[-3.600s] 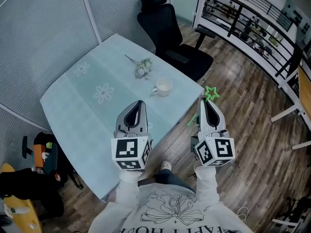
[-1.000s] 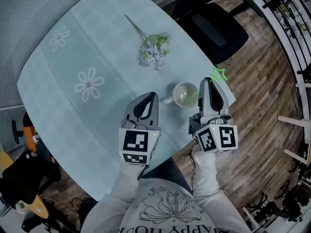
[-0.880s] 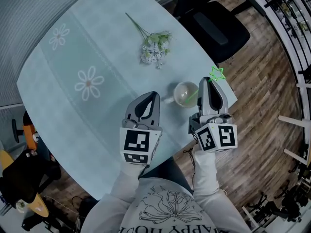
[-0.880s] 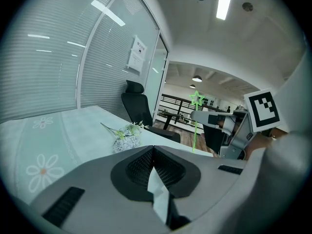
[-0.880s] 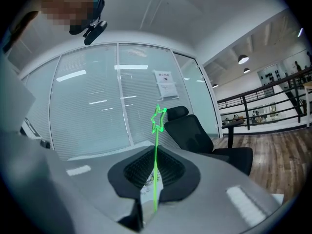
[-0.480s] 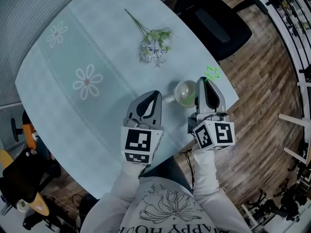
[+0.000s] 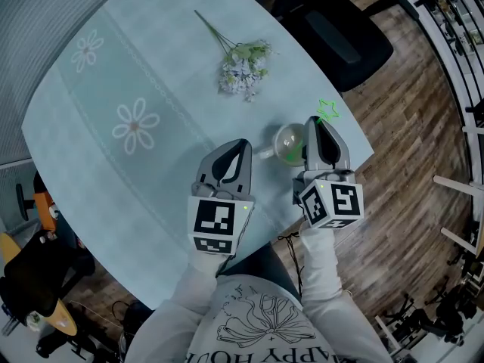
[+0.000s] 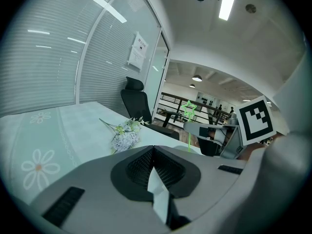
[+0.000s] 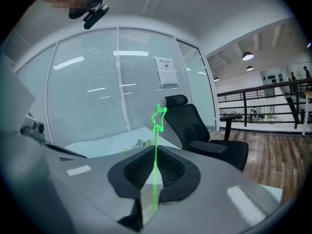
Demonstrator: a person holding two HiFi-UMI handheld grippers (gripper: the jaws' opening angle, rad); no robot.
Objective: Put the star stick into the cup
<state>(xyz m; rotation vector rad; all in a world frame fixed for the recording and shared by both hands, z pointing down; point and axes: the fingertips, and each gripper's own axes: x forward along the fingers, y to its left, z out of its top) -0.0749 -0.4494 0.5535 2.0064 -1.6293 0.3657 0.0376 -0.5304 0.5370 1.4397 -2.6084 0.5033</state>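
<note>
Frame centre: the right gripper (image 7: 318, 129) jaws pinch the green star stick (image 7: 327, 110) upright, at the white cup (image 7: 284, 144) on the table (image 7: 151, 66). The left gripper (image 7: 239, 150) jaws are pressed together, empty. Insertion seems underway; next, lower and release.

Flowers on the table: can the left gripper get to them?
Probably yes. Only bare table lies between the left gripper and the flowers; the cup and right gripper sit off to its right.

We can read very little. A paper notice (image 9: 167, 71) on the glass wall (image 9: 92, 96) bears print too small to read. On the person's shirt (image 7: 265, 331), under a flower drawing, we make out "HAPPY", cut by the picture's edge.
</note>
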